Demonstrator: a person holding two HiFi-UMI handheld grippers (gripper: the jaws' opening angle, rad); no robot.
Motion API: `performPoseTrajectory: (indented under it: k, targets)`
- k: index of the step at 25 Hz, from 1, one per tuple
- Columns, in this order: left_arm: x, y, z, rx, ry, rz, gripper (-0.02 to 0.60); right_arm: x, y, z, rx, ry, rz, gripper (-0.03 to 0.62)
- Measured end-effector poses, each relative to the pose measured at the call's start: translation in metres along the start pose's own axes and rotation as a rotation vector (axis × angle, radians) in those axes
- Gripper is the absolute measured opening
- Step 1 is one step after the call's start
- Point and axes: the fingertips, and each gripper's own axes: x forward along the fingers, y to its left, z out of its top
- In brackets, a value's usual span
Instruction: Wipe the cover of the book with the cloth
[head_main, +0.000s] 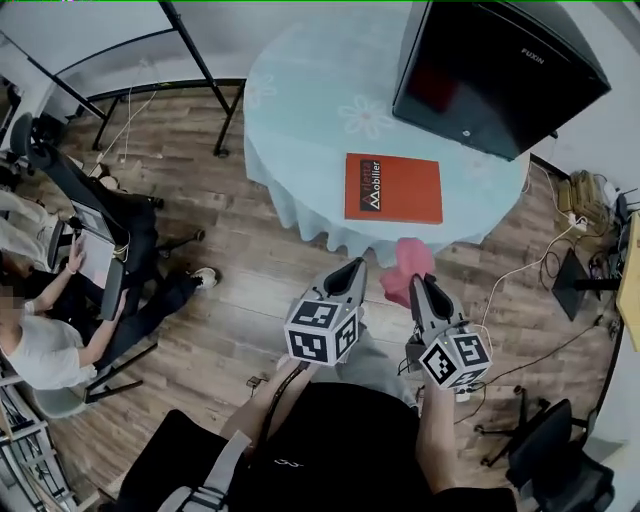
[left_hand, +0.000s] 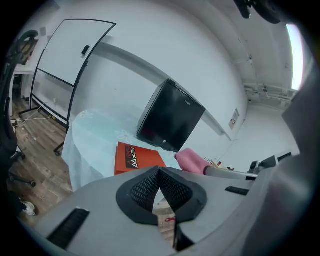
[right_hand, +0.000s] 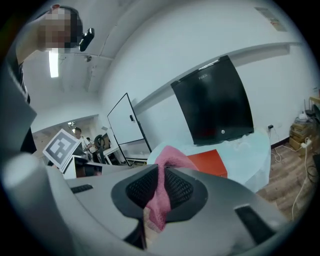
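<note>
The right gripper (head_main: 419, 283) is clamped on a crumpled pink cloth (head_main: 407, 262). In the right gripper view its 2 black ribbed pads (right_hand: 182, 189) press the fabric from both sides, with a bunch of it standing above the jaw tips and a strip hanging down between them. The left gripper (head_main: 352, 268) is closed with nothing in it: in the left gripper view its 2 pads meet at the tips, and only a thin slit lower down shows floor through it. Both grippers are held side by side over the wooden plank floor (head_main: 230, 320), just short of the near edge of a round table draped in a pale blue-green cloth (head_main: 300, 100). The task's flat orange book with a black band and white lettering along one edge (head_main: 393, 187) lies closed on that table near its near edge, ahead of the grippers and clear of both. The pink cloth does not touch it. Behind the book, a large black box-shaped unit (head_main: 490, 65) stands on the table's far side. At the left, well apart, a seated person (head_main: 45, 345) sits by an office chair, and a whiteboard on a black frame (left_hand: 65, 55) stands against the wall.
</note>
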Motion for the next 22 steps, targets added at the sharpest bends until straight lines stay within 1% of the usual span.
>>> performPoseTrajectory:
  k: [4, 7, 11, 16, 20, 22]
  targets:
    - [0.02, -0.014, 0.01, -0.004, -0.01, 0.035, 0.014, 0.02, -0.015, 0.031, -0.029, -0.011, 0.08, 0.04]
    - [0.025, -0.022, 0.017, -0.002, -0.006, 0.049, 0.014, 0.032, -0.017, 0.044, -0.023, -0.022, 0.121, 0.04]
    - [0.029, -0.018, 0.022, -0.02, 0.013, 0.07, 0.014, 0.043, -0.014, 0.046, 0.011, -0.017, 0.172, 0.04]
    - [0.042, -0.006, 0.023, -0.055, 0.032, 0.101, 0.014, 0.059, -0.017, 0.046, 0.049, 0.009, 0.201, 0.04]
    - [0.056, 0.011, 0.021, -0.094, 0.063, 0.12, 0.014, 0.081, -0.009, 0.044, 0.04, 0.056, 0.237, 0.04]
    - [0.064, 0.022, 0.026, -0.118, 0.062, 0.126, 0.014, 0.093, -0.006, 0.044, 0.033, 0.084, 0.248, 0.04]
